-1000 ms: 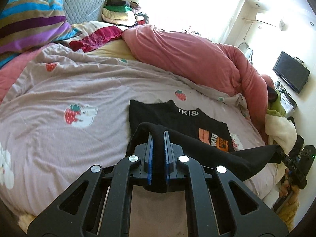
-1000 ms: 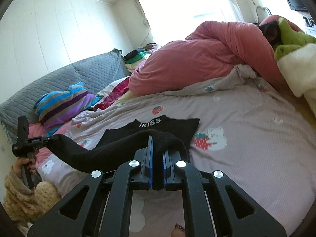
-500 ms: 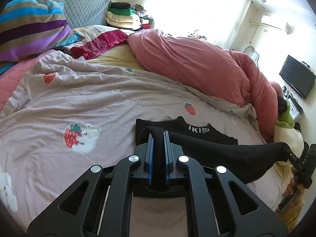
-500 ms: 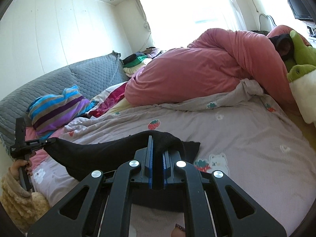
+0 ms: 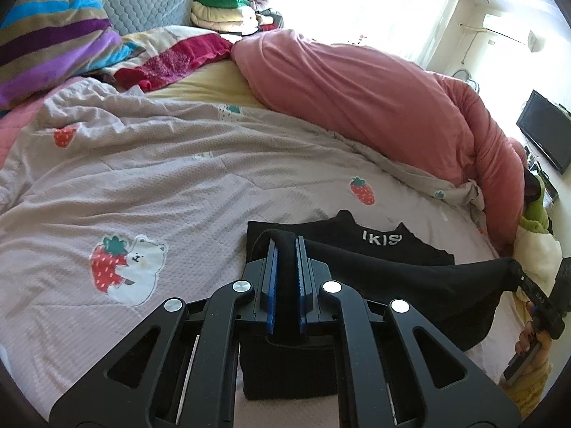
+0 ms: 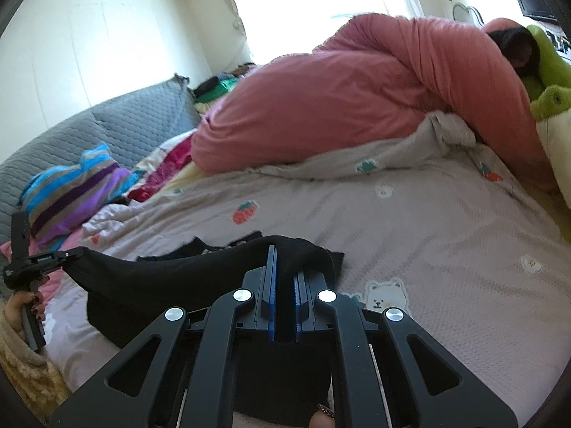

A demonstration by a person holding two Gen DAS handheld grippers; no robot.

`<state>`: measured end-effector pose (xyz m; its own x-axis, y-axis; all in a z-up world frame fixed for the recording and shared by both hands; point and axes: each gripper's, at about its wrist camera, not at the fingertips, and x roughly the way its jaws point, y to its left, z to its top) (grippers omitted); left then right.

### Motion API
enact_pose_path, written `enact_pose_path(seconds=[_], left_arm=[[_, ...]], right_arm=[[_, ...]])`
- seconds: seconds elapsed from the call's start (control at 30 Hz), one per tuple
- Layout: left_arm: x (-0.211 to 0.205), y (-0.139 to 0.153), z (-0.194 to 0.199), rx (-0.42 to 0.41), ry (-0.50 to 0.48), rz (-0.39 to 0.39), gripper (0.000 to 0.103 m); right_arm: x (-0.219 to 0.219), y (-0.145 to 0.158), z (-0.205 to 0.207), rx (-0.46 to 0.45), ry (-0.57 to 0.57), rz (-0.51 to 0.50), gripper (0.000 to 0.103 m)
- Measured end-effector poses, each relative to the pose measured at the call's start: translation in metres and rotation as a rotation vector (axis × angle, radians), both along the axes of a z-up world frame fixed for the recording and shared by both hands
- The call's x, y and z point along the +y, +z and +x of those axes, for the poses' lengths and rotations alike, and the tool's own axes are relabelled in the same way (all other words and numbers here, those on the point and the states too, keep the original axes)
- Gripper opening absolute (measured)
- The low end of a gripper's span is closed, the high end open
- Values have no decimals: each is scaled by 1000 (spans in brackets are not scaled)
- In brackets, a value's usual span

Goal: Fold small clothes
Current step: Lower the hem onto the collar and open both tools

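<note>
A small black T-shirt [image 5: 389, 249] with white letters at the collar lies on the lilac strawberry-print bed cover [image 5: 178, 192]. My left gripper [image 5: 285, 246] is shut on one corner of its near hem. My right gripper [image 6: 284, 253] is shut on the other corner. The hem hangs stretched between them, lifted and carried over the shirt's body [image 6: 200, 249]. The right gripper shows at the right edge of the left wrist view [image 5: 524, 281]. The left gripper shows at the left edge of the right wrist view [image 6: 53, 258].
A rolled pink duvet [image 5: 374, 96] lies along the far side of the bed. A striped pillow [image 5: 50, 46] and a grey headboard [image 6: 117, 125] are at the head. Folded clothes [image 5: 221, 14] are stacked beyond. A green plush toy [image 6: 549, 78] sits at the foot.
Both grippers have carried the held hem forward toward the collar. The folded part now covers the orange print, leaving only the collar strip showing.
</note>
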<state>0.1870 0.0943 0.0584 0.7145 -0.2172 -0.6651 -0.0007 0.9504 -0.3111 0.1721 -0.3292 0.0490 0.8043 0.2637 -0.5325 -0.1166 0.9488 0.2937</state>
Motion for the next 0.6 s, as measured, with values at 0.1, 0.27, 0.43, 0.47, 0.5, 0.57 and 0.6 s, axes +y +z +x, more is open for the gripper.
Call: enact_pose_path(seconds=[0.1, 0.27, 0.43, 0.47, 0.5, 0.57, 0.6], left_arm=[[1, -11, 8, 19, 1, -2, 3], [2, -25, 16, 40, 8, 8, 8], [7, -23, 10, 22, 30, 30, 10], [8, -21, 8, 18, 32, 39, 10], [8, -20, 5, 13, 28, 43, 10], [6, -19, -2, 3, 17, 51, 12], [5, -18, -5, 0, 12, 57, 14]], right_arm=[[1, -12, 7, 30, -8, -3, 6], [4, -27, 17, 74, -22, -19, 9], [0, -28, 13, 66, -73, -24, 50], [-1, -26, 10, 59, -79, -18, 50], [-2, -24, 8, 50, -80, -18, 50], [2, -19, 1, 28, -68, -37, 50], [6, -17, -2, 21, -58, -52, 50]])
